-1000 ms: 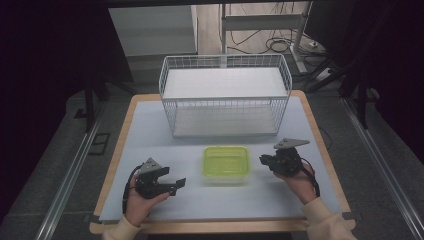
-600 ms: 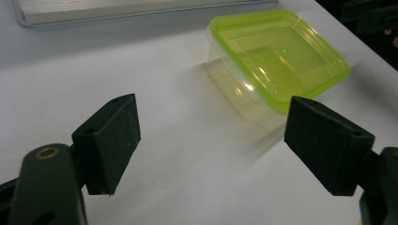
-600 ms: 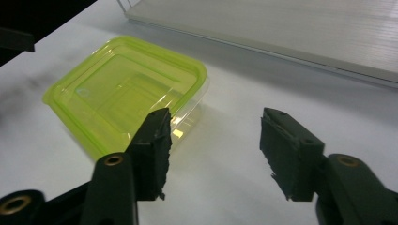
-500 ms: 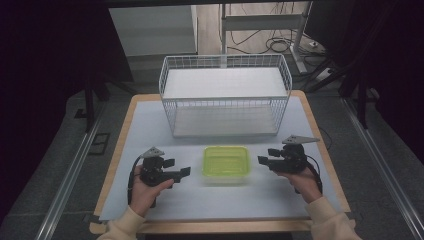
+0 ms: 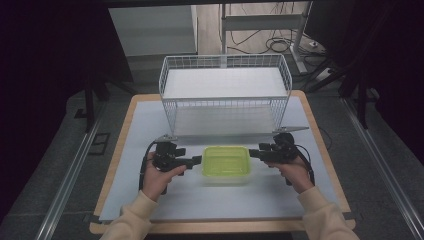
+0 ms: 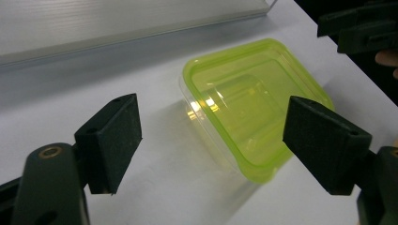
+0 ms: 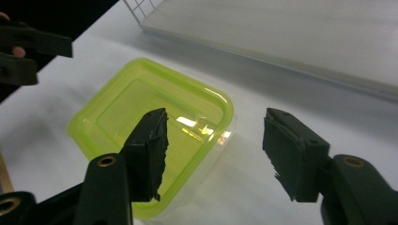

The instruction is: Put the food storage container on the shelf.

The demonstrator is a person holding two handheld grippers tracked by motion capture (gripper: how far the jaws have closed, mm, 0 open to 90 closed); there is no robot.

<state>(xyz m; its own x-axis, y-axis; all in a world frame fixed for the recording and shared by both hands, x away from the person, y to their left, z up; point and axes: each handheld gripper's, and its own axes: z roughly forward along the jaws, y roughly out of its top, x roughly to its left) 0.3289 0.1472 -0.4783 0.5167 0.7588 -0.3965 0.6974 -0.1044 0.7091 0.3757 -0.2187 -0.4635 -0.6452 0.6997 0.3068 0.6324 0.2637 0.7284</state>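
Observation:
A clear food box with a lime-green lid (image 5: 226, 163) lies flat on the white mat, in the middle near the front. My left gripper (image 5: 196, 160) points at its left edge and stands open, with its jaws wide apart in front of the box (image 6: 253, 117). My right gripper (image 5: 251, 153) points at the box's right edge, also open, and the box (image 7: 155, 140) lies just beyond and between its jaws. Neither gripper holds anything. In the left gripper view the other gripper (image 6: 361, 28) shows at top right.
A white wire basket (image 5: 225, 95) stands behind the box at the back of the table, with a white liner on its floor. The wooden table edge (image 5: 320, 135) frames the mat. Bare mat lies in front of the box.
Both grippers have moved inward toward the box from the left and right, and now their tips are right at its two sides. The box has not moved.

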